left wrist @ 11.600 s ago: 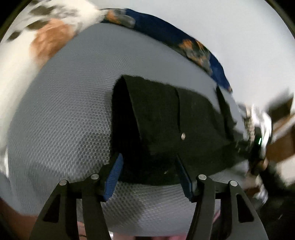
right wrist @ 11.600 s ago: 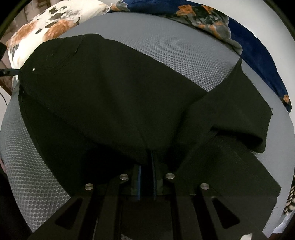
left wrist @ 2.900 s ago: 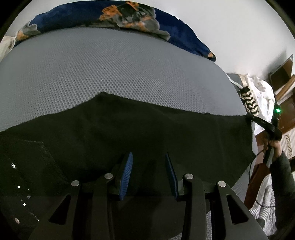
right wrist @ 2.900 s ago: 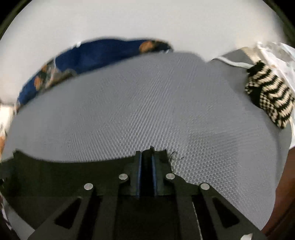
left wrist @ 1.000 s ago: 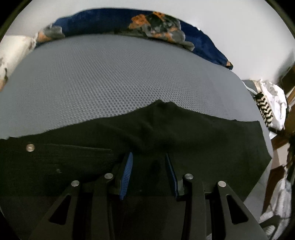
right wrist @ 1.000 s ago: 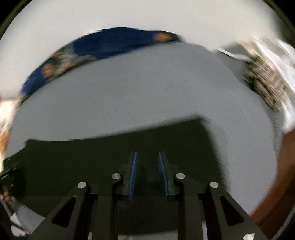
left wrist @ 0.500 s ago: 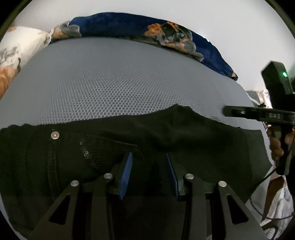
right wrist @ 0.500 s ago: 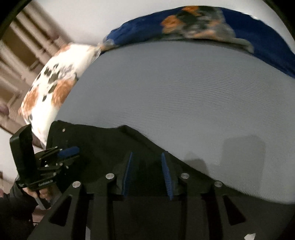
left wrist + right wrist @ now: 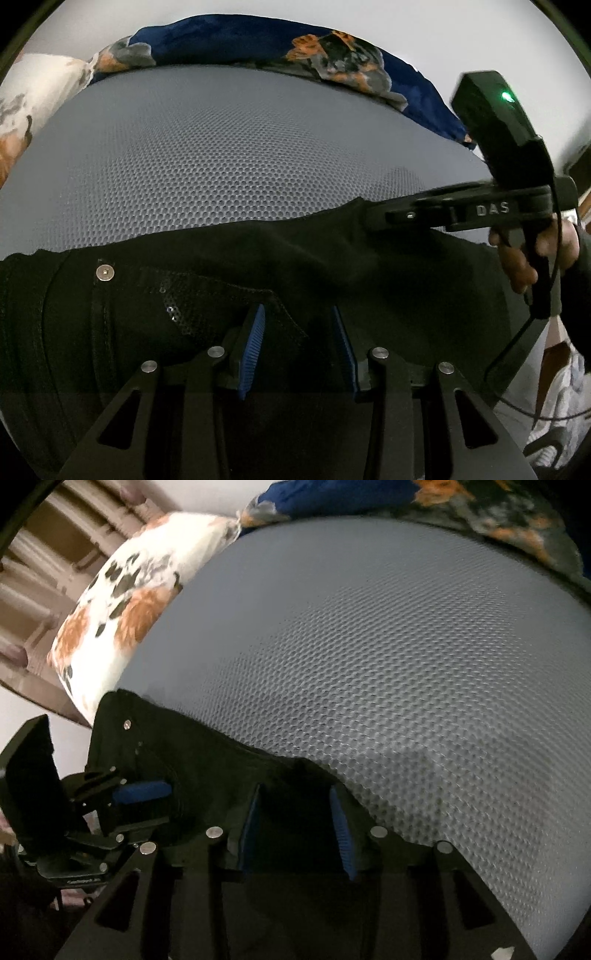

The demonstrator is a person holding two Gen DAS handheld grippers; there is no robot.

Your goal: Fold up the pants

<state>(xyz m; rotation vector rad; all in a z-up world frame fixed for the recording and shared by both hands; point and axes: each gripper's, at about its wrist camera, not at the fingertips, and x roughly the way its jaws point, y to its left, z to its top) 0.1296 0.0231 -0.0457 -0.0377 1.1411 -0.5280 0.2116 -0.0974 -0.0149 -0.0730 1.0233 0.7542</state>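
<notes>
Lying in a long black band across the near edge of the grey mattress [image 9: 229, 147], the pants [image 9: 184, 266] pass under both part-open, empty grippers, left gripper [image 9: 299, 350] by the pocket, right gripper [image 9: 295, 830], jaws just widened, at the middle hump.

Grey honeycomb-mesh mattress cover [image 9: 236, 155] across most of both views, stretched flat. Along its far edge, a dark blue blanket [image 9: 229, 40] with orange and grey blotches, bunched against a plain white wall [image 9: 461, 33]. At the mattress cover's far left corner, touching it, a white pillow [image 9: 122, 602] with orange and dark floral patches (somewhat blurred in the right wrist view). Beyond the pillow, away from the mattress cover, brown wooden slats [image 9: 48, 546]. Off the mattress cover's right edge, lower down, crumpled white fabric [image 9: 554, 398], only partly visible.
</notes>
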